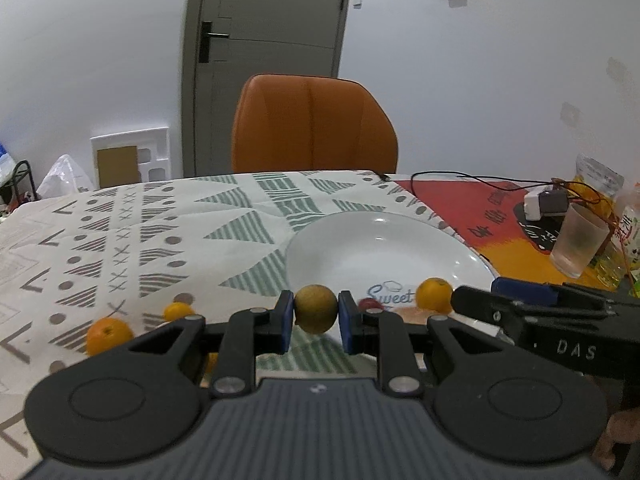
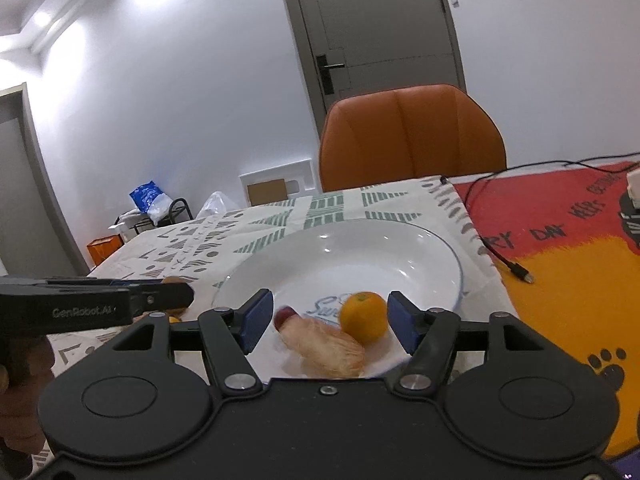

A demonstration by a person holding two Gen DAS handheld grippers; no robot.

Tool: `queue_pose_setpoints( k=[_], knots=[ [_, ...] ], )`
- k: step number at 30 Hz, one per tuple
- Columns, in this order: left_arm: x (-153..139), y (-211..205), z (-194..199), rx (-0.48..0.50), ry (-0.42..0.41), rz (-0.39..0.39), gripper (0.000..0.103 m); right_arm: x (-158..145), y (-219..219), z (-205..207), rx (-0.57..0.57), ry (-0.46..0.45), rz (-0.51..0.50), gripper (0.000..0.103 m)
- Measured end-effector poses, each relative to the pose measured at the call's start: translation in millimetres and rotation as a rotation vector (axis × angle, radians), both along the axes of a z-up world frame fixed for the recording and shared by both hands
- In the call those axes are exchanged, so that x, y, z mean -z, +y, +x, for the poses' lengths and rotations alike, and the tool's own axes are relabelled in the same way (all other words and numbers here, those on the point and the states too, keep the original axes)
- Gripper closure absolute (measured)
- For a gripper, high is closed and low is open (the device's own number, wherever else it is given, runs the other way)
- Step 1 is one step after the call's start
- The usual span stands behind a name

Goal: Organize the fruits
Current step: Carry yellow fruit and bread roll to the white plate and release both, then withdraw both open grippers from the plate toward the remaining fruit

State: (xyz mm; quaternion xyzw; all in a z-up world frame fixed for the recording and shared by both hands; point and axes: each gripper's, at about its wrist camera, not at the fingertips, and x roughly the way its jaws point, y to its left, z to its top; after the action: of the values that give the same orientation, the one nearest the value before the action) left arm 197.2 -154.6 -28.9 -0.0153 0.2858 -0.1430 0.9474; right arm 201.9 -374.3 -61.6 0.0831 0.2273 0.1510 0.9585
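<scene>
Left wrist view: left gripper (image 1: pixel 316 314) pinches a round brownish-green fruit (image 1: pixel 316 309) just short of the plate (image 1: pixel 384 240), likely for delivery. Two oranges (image 1: pixel 109 334) wait on the tablecloth (image 1: pixel 160 232); a third is partly hidden.

Right wrist view: right gripper (image 2: pixel 328 322) spread, empty, over an orange (image 2: pixel 364 316) resting on the plate beside a net-wrapped fruit (image 2: pixel 324 346), identity unclear.

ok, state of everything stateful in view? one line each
left gripper: shut on the brown-yellow round fruit, lifted near the plate rim
right gripper: jaws open, nothing pressed
orange: on the white plate, between the right jaws, untouched
netted fruit: lying on plate
door: closed
plastic cup: upright
</scene>
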Motion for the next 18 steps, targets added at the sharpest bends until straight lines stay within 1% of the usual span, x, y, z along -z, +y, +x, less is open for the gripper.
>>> queue_pose_setpoints(
  k=[8, 10, 13, 15, 16, 17, 18],
  knots=[
    [-6, -23, 6, 0.039, -0.016, 0.007, 0.080, 2, -12, -4, 0.015, 0.006, 0.017, 0.040],
    [-8, -26, 6, 0.030, -0.028, 0.015, 0.076, 2, -14, -5, 0.018, 0.004, 0.020, 0.040],
    [-7, -24, 6, 0.018, -0.017, 0.018, 0.073, 2, -16, -7, 0.018, 0.002, 0.022, 0.040],
    [-6, -21, 5, 0.009, -0.005, 0.021, 0.069, 3, -15, -8, 0.015, 0.004, 0.024, 0.040],
    [-5, -20, 4, 0.008, -0.003, 0.025, 0.064, 4, -15, -8, 0.014, 0.005, 0.026, 0.040],
    [-5, -18, 2, 0.004, -0.004, 0.030, 0.058, 4, -14, -8, 0.012, 0.007, 0.028, 0.040],
    [-4, -16, 1, -0.002, -0.006, 0.034, 0.054, 4, -13, -8, 0.010, 0.009, 0.030, 0.040]
  ],
)
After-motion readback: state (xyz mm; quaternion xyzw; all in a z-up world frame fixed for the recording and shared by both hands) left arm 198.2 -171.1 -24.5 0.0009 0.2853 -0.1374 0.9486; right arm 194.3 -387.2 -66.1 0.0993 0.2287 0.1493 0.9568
